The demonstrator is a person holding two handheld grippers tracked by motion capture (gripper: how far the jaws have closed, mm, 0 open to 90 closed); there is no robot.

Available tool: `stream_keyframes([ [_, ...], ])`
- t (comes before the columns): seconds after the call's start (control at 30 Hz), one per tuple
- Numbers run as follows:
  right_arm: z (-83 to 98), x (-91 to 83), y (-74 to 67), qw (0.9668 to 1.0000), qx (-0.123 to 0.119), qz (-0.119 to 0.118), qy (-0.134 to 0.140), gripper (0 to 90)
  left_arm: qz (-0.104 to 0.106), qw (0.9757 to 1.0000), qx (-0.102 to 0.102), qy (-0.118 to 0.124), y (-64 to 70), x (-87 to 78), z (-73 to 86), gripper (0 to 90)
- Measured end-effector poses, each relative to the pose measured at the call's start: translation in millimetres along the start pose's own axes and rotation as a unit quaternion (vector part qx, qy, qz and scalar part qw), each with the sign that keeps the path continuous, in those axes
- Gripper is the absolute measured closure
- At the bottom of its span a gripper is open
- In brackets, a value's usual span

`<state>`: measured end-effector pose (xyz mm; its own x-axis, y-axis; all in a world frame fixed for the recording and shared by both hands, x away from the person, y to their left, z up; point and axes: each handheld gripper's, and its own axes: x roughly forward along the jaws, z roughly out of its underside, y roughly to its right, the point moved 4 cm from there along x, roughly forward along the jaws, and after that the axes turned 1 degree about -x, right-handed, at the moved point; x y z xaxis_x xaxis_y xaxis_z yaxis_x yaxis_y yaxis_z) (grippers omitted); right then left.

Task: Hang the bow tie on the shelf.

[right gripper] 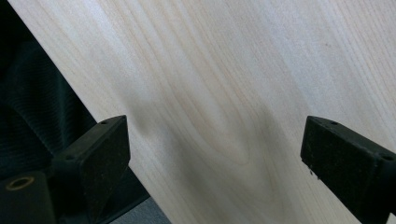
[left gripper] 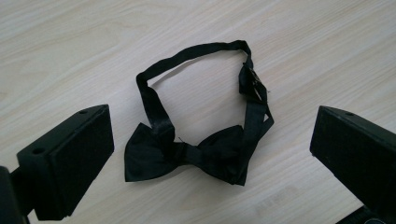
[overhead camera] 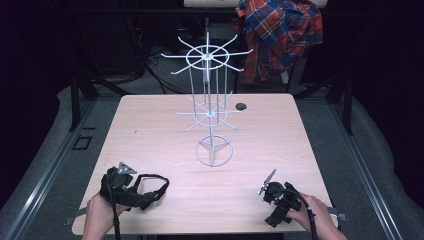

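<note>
Where the person's forearms enter at the near edge of the wooden table (overhead camera: pixel 150 130), each hand carries a two-jaw gripper. The left hand (overhead camera: pixel 97 215) holds the left gripper (left gripper: pixel 210 140) at the near-left corner, its jaws spread wide and gripping nothing; a grey three-cornered plate (overhead camera: pixel 126 167) stands on top of it. Seen in the left gripper view, a black bow tie (left gripper: pixel 187 156) lies flat on the tabletop between the two jaws but touching neither, with its neck strap (left gripper: pixel 196 50) looped away from the bow and a small clasp (left gripper: pixel 254 84) on one side of the loop. From above, the same strap (overhead camera: pixel 157 182) curls out on the wood just beside that gripper.

The right hand (overhead camera: pixel 320 220) holds the right gripper (right gripper: pixel 215 144) at the near-right corner, likewise released: its jaws stand far apart over bare wood (the table's edge and dark floor covering show at one side of the right gripper view).

Farther out, near the table's middle, a white wire display rack (overhead camera: pixel 210 107) stands upright on a ring base (overhead camera: pixel 214 151), with two tiers of radiating hooks. Beyond it a small dark round thing (overhead camera: pixel 241 106) lies on the far part of the tabletop. Behind the table, a red and blue plaid shirt (overhead camera: pixel 280 35) hangs.
</note>
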<state>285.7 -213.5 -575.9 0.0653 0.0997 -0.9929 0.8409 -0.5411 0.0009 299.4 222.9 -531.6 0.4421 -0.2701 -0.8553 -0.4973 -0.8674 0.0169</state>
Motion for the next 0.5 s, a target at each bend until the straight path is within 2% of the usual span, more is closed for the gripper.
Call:
stream_keyframes([
  [0.3,0.2,2.0,0.0,1.0000,-0.001,-0.006,0.000,7.8,0.000,0.9999,0.013,-0.007,6.9,5.9,-3.4,0.0],
  [0.43,-0.9,3.0,1.3,1.0000,0.002,-0.007,-0.006,8.0,0.023,0.9997,0.007,-0.009,11.0,9.9,-3.0,0.0],
  [0.5,-3.6,4.1,0.4,0.9999,-0.005,-0.010,-0.005,8.0,0.023,0.9996,0.010,-0.008,13.6,10.8,-4.1,0.0],
])
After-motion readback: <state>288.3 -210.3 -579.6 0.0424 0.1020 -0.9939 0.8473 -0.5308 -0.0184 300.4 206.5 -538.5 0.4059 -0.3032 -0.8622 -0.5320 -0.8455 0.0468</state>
